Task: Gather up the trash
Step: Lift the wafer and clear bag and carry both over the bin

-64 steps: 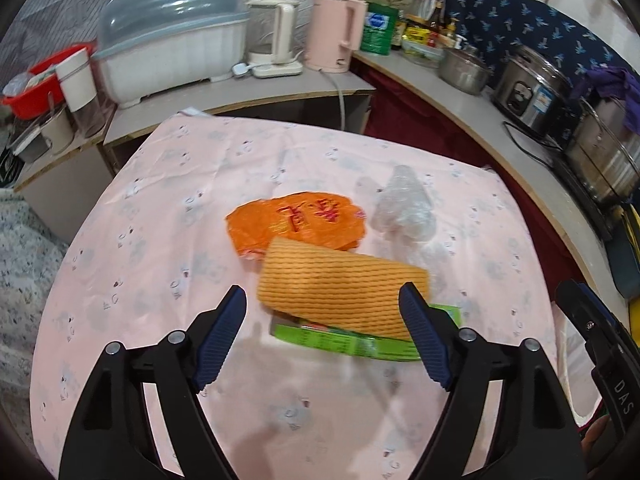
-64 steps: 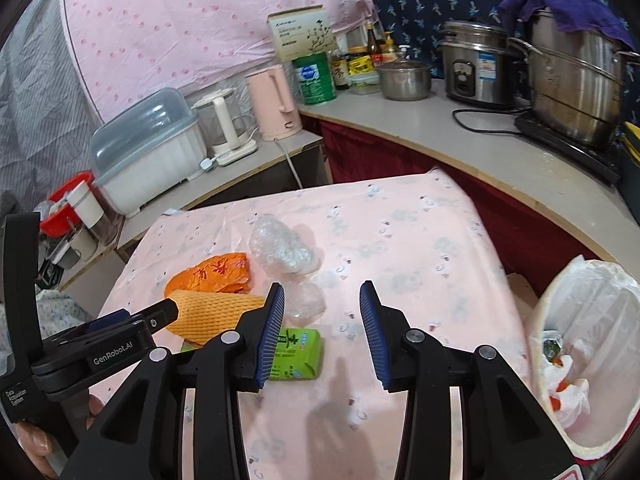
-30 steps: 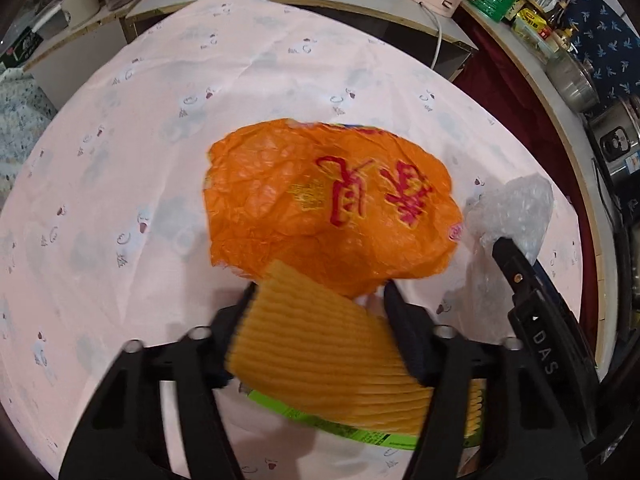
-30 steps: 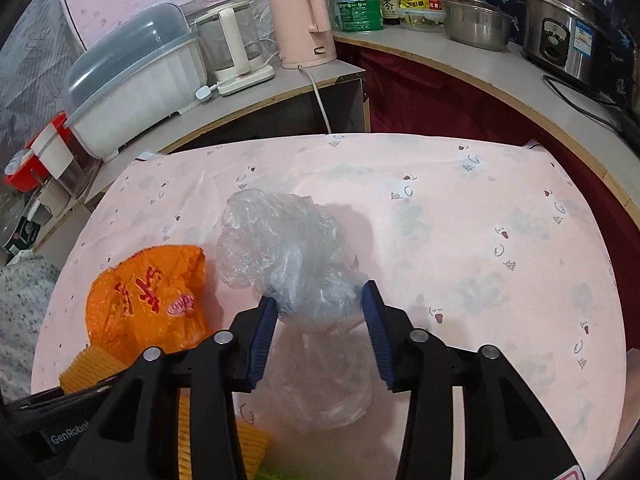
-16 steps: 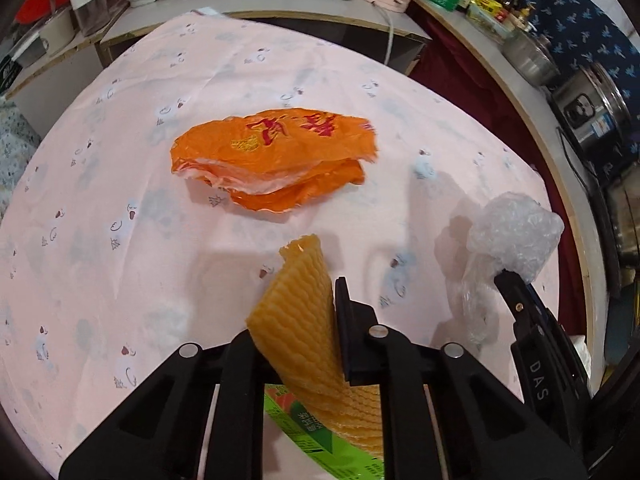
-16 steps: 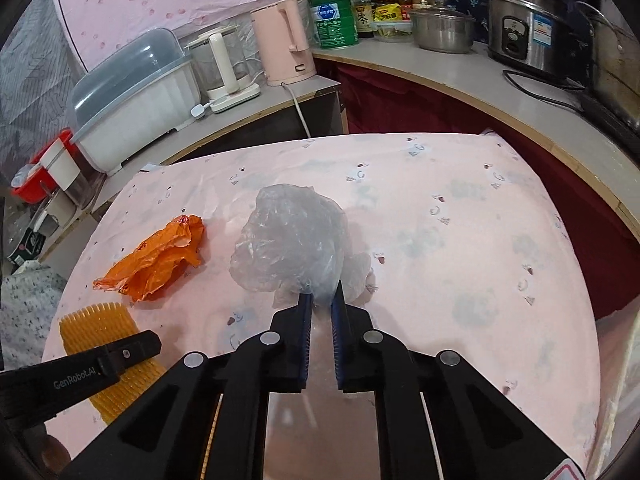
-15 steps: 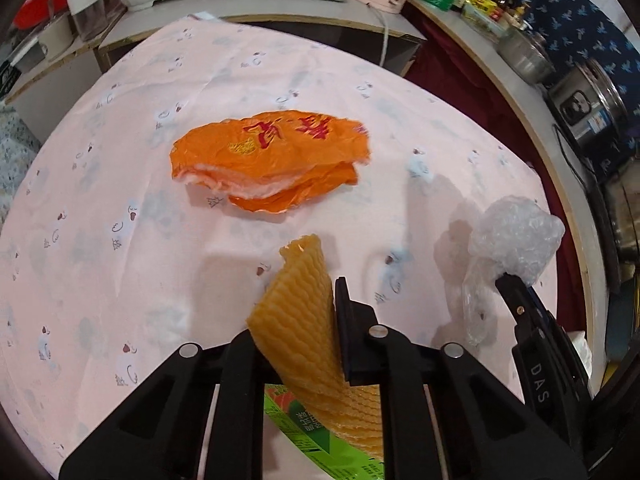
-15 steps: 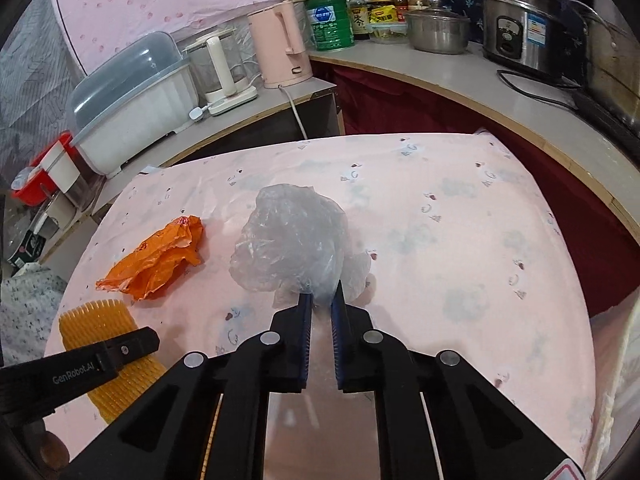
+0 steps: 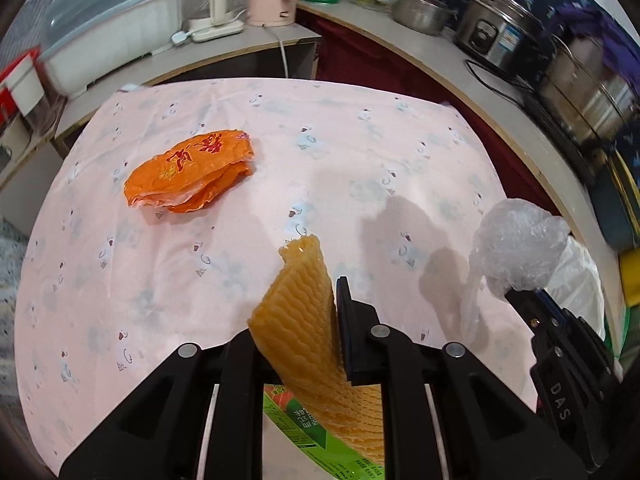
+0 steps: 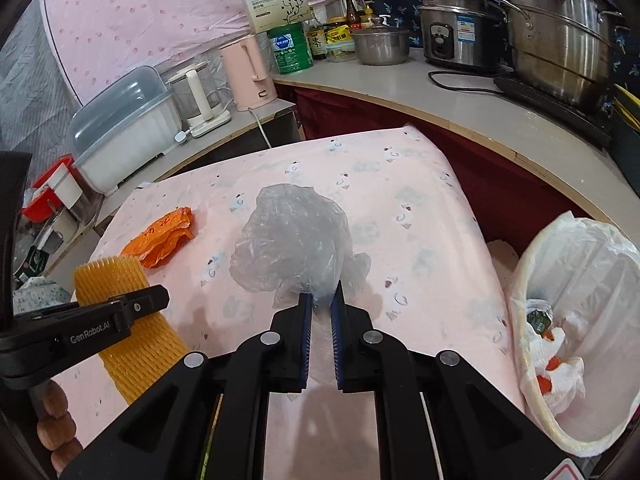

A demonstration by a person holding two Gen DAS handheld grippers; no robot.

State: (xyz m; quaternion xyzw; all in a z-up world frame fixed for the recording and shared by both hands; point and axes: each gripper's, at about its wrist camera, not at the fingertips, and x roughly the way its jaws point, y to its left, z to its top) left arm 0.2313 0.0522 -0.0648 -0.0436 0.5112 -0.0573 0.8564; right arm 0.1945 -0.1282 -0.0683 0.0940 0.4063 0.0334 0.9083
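My left gripper [image 9: 304, 320] is shut on a yellow foam net sleeve [image 9: 304, 320], which it holds lifted over the pink tablecloth [image 9: 280, 160]; the same sleeve [image 10: 120, 312] shows at the left of the right wrist view. My right gripper [image 10: 320, 300] is shut on a crumpled clear plastic bag [image 10: 292, 240], raised off the table; in the left wrist view that bag [image 9: 520, 244] hangs at the right. An orange plastic bag [image 9: 188, 172] lies flat on the cloth, far left. A green packet [image 9: 320, 440] lies below the left gripper.
A white-lined trash bin [image 10: 580, 320] holding paper and scraps stands right of the table. Behind the table a counter carries a pink kettle [image 10: 248, 76], a covered dish rack [image 10: 124, 120], a green tin [image 10: 290, 54], a rice cooker [image 10: 456, 36] and steel pots [image 10: 560, 32].
Both grippers closed on their items and rose: the left took the net sleeve off the green packet, the right lifted the clear bag. Both have moved right, toward the bin side.
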